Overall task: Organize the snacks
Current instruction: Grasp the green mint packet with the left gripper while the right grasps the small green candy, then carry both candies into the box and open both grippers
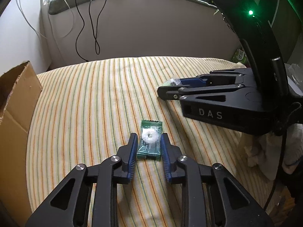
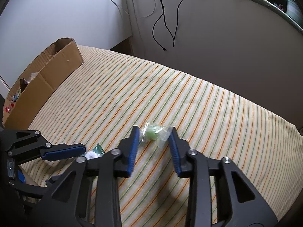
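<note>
Lying on the striped cloth [image 1: 98,98], a flat green sachet [image 1: 150,141] with a white ring inside is clamped between the ribbed blue pads of the left gripper [image 1: 148,141]. A crinkled clear wrapper [image 2: 155,134] with a pale green round sweet is pinched at both ends by the right gripper [image 2: 154,135]. To the left, small red wrapped pieces are seen in a torn cardboard box [image 2: 47,75].

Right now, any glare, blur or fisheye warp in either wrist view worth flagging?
Left wrist view: green LED flares with a green cast in the top right corner; strong barrel warp bends the striped cloth; black vignette corners. Right wrist view: soft even daylight, no glare; cloth stripes curve toward the edges; green candy stays sharp.
</note>
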`<state>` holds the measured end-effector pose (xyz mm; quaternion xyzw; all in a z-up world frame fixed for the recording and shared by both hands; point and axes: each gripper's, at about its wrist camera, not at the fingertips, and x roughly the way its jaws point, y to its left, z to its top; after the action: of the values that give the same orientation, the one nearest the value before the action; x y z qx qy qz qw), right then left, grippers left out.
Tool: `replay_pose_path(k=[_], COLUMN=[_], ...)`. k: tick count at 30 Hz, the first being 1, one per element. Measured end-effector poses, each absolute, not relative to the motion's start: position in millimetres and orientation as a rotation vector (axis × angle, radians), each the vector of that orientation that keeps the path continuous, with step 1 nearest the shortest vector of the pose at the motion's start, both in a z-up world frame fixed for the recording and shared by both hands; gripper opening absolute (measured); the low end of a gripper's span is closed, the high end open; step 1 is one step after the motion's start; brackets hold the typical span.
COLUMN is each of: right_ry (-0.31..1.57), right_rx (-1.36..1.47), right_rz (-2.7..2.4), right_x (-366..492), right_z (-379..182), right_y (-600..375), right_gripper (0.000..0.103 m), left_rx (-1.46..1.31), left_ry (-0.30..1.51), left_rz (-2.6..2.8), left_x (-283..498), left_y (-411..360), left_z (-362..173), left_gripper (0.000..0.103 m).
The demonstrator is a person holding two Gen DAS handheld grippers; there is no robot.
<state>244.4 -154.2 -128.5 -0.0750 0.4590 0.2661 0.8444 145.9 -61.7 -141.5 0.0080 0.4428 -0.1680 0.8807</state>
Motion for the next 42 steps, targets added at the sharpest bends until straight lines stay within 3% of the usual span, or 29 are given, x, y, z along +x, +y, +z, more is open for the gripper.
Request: replay_pose_path(k=[5,24,42], right_ry=[0.968,0.909,0.831], right_rx=[-0.153,-0.122,-0.163], right_rz=[0.557,0.565,0.692], right_x=[242,223,210], right_z=[-127,-95,-48], right_y=[-156,-164,-77], right_gripper=[0.021,0.02,0.02], left_rx=[0.017,-0.031,-0.101], left_ry=[0.915,0.849,0.771], left_rz=[-0.344,-0.337,-0.203], left_x=[147,125,116], left_y=[-63,-37,54], left_z=[-141,-112,-78], left_gripper=[0.022,0.021,0.021])
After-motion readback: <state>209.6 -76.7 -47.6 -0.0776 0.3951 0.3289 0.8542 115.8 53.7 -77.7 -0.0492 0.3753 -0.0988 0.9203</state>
